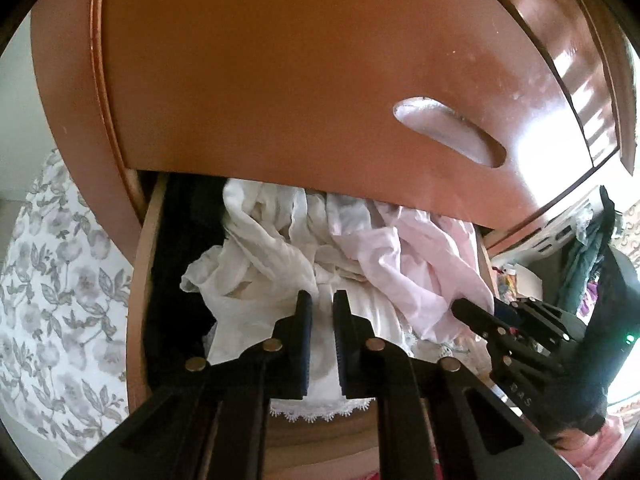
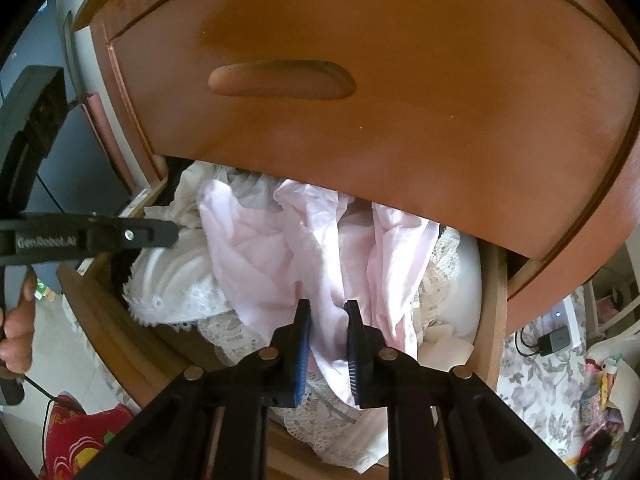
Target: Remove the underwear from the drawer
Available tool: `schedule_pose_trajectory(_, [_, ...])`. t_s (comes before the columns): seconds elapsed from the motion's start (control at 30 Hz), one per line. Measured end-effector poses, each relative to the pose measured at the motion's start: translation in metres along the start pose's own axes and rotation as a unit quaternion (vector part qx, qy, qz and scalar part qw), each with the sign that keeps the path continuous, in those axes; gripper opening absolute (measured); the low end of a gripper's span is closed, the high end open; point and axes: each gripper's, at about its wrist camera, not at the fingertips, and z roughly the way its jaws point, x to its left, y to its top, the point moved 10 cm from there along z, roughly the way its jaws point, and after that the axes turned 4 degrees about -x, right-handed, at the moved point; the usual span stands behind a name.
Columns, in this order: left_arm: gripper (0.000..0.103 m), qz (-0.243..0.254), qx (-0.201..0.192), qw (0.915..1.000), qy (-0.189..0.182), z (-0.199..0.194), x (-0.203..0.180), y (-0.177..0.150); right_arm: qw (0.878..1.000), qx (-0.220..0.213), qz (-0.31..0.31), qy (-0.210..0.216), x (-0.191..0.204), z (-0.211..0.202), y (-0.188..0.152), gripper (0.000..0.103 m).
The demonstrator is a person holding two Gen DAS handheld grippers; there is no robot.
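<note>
While the lower drawer point(image 1: 140, 264) stood pulled out beneath a closed brown drawer front point(image 1: 260, 80), both tools pointed down into its heap of clothes. Left hand-held gripper point(image 1: 322, 300): jaws drawn nearly together on a fold of white underwear point(image 1: 256, 256), which lay in the left and middle part of the drawer with its lace edge point(image 1: 320, 412) draped over the front rim. Right hand-held gripper point(image 2: 327, 308): jaws close together, pinching a fold of pale pink underwear point(image 2: 256, 248) that filled the middle of the drawer, over cream lace pieces point(image 2: 440, 276) and beside a white padded garment point(image 2: 180, 276) at the left. Dark clothing point(image 1: 180, 240) occupied the far left side of the drawer. In the right wrist view the left tool reached in from the left edge, a person's fingers point(image 2: 16, 332) wrapped around its handle; in the left wrist view the right tool entered from the right, its tips against the pink cloth. A floral fabric point(image 1: 48, 288) lay beside the furniture, and a red patterned cloth point(image 2: 80, 436) showed below the drawer.
</note>
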Motion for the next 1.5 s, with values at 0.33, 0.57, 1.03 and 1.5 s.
schedule_pose_trajectory(0.33, [0.054,-0.005,-0.024,0.9993,0.029,-0.024,0.023,0.024,1.000,-0.002,0.003,-0.005,-0.008,-0.001,-0.003,0.013])
schedule_pose_trajectory(0.57, [0.054,-0.049,-0.006,0.9986,0.021,0.001,0.029,0.028,1.000,-0.014,0.015,-0.014,-0.024,-0.013,-0.006,0.011])
schedule_pose_trajectory(1.03, [0.053,-0.050,0.017,0.9978,0.041,0.038,0.021,0.020,0.997,-0.038,0.057,-0.016,-0.054,-0.032,-0.008,0.011])
schedule_pose_trajectory(1.5, [0.009,-0.036,-0.058,0.9977,0.004,0.012,0.007,0.035,0.995,-0.058,0.074,0.011,-0.044,-0.041,-0.001,0.011])
